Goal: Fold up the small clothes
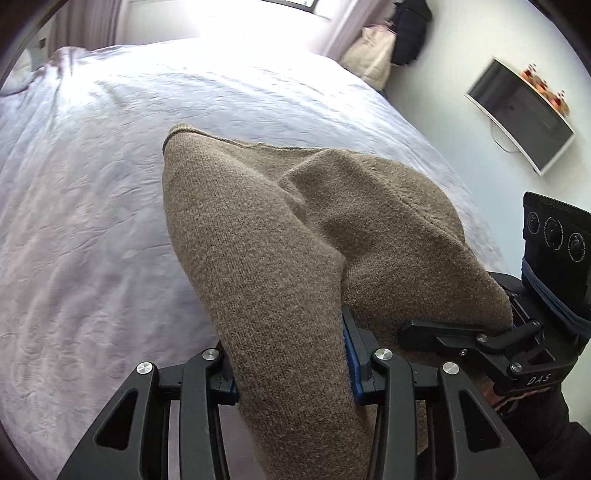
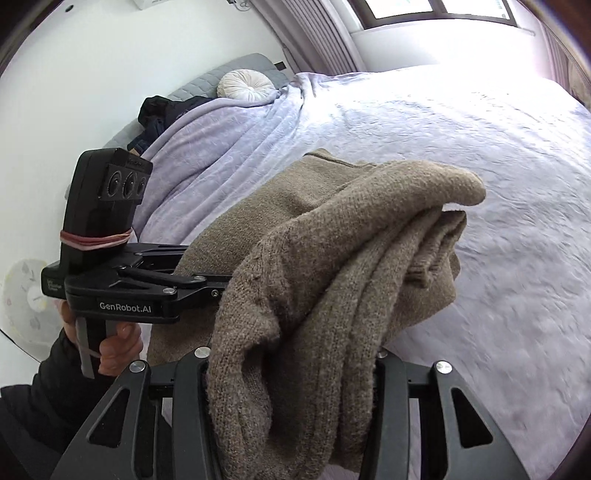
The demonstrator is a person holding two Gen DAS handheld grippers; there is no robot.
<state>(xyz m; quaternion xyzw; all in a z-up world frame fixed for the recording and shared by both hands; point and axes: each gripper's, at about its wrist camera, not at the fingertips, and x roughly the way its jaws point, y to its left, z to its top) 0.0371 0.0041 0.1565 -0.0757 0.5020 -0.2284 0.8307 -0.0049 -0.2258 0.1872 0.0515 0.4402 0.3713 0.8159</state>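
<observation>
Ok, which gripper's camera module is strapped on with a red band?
The left gripper, seen from the right wrist: a red band wraps its camera module. The right gripper's band is dark blue. Both clamp the brown knit sweater.

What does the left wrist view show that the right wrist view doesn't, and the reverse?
Left wrist only: a wall screen, bags in the corner, and the right gripper from the side.
Right wrist only: a round cushion, dark clothes by the headboard, the window, and the left gripper in a hand.
Both: the brown knit clamped in each gripper, over the lilac bedspread.
</observation>
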